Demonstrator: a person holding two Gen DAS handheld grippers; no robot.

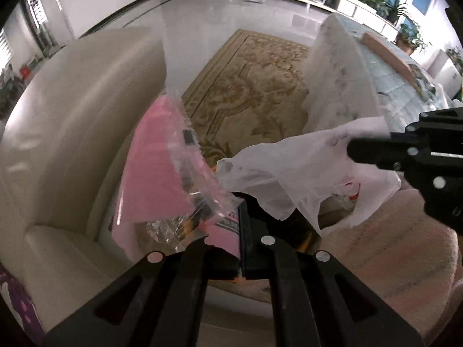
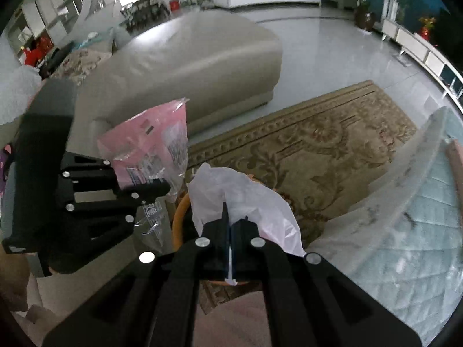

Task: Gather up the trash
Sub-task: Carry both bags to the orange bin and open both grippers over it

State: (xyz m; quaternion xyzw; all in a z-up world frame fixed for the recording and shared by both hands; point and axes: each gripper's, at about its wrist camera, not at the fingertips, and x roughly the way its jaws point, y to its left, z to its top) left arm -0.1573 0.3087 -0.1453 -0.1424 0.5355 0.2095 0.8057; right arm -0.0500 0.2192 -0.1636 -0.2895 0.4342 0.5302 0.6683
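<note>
My left gripper is shut on a pink and clear plastic wrapper, held up in the air; it also shows in the right wrist view, where the left gripper pinches its lower edge. My right gripper is shut on the rim of a white plastic bag. In the left wrist view the white bag hangs open just right of the wrapper, held by the right gripper. An orange basket rim sits under the bag.
A beige leather sofa stands to the left. A patterned tan rug covers the floor ahead. A white marble-topped table is on the right. A pinkish cushion lies below right.
</note>
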